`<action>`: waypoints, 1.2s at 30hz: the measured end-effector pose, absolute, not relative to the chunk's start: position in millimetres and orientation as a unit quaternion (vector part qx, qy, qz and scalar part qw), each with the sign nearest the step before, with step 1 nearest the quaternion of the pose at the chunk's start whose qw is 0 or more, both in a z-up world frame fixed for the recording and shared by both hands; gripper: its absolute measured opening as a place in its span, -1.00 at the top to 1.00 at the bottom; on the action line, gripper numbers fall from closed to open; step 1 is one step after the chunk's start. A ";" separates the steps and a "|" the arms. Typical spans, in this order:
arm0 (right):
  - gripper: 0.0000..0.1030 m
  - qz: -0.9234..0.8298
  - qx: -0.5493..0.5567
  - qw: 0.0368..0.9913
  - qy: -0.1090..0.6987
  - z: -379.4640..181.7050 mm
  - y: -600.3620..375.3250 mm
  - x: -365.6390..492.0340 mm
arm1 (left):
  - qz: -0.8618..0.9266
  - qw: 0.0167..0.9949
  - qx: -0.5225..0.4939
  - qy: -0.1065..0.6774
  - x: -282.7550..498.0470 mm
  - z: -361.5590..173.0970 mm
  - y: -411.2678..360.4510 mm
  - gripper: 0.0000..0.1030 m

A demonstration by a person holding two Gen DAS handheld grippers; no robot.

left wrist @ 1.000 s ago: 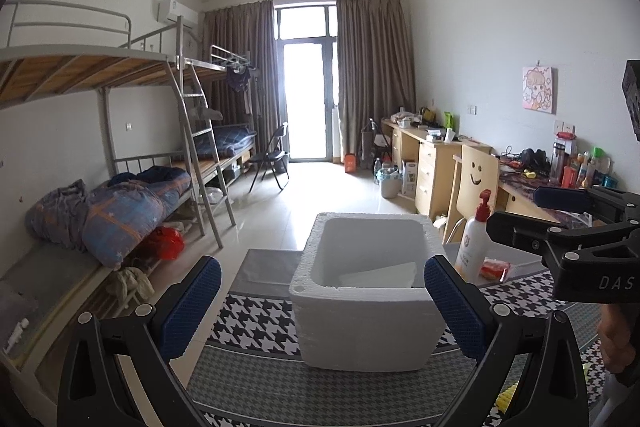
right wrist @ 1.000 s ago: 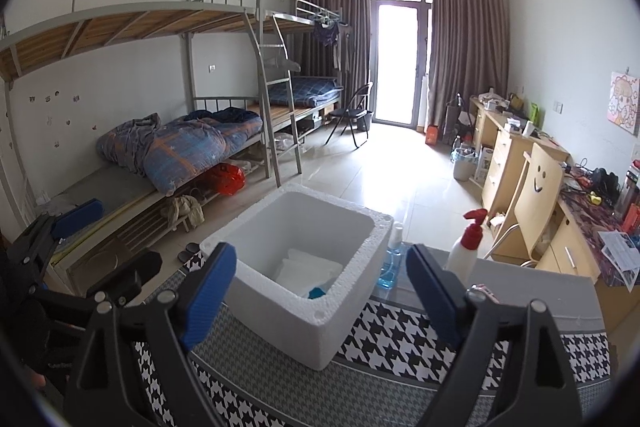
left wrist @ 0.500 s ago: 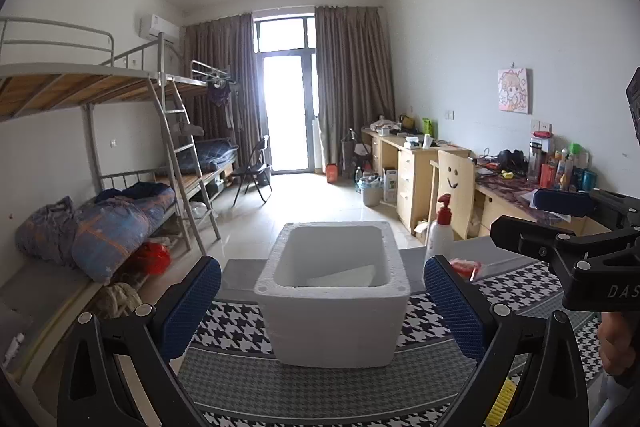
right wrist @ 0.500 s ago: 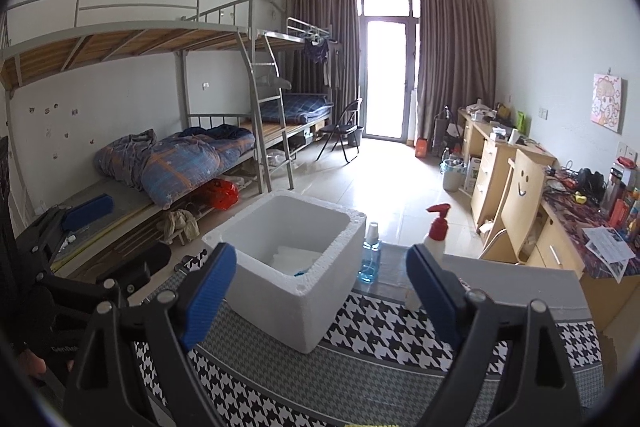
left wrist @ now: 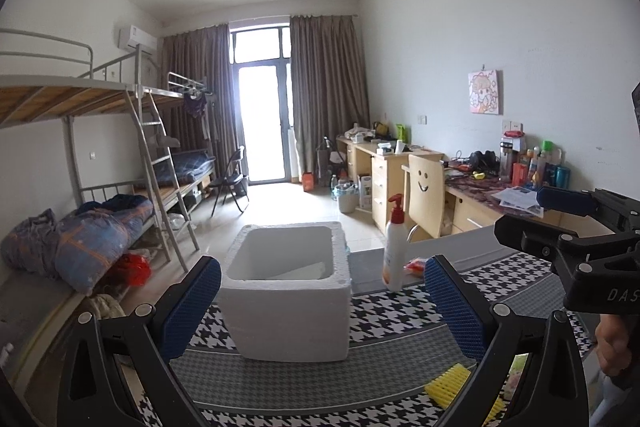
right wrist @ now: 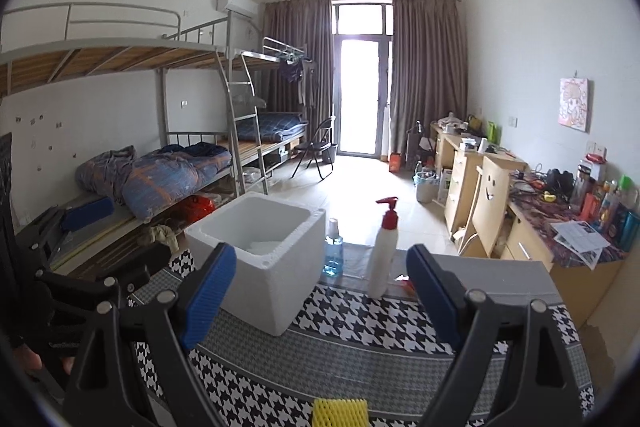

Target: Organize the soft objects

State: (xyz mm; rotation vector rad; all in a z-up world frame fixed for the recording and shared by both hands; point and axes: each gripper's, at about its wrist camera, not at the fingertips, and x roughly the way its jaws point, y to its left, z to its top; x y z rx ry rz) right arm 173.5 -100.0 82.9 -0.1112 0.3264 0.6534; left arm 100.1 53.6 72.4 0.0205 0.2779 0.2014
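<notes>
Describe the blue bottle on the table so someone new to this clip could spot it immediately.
Find the white foam box on the houndstooth table mat. Between the box and the tall white pump bottle stands the small bottle. Unlike the opaque, red-topped pump bottle, it is clear, short and holds blue liquid.

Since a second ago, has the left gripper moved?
Yes. The left gripper has drawn back from the white foam box, which looks smaller and further left between the fingers; a yellow brush now shows.

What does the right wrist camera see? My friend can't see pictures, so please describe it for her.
An open, empty right claw points at a white foam box on a houndstooth cloth. A white pump bottle and blue bottle stand beside it.
</notes>
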 end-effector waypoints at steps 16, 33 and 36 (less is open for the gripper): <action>-0.75 0.272 -0.046 0.951 0.141 62.3 -145.4 146.4 | 0.049 0.989 0.006 0.137 89.2 57.3 17.3 -0.98; -0.82 0.235 -0.022 0.962 0.138 35.1 -182.7 120.2 | 0.010 0.989 -0.011 0.144 78.2 26.0 -7.7 -0.98; -0.85 0.222 -0.017 0.965 0.142 27.8 -188.1 119.5 | -0.003 0.988 -0.010 0.153 79.1 20.1 -12.9 -0.98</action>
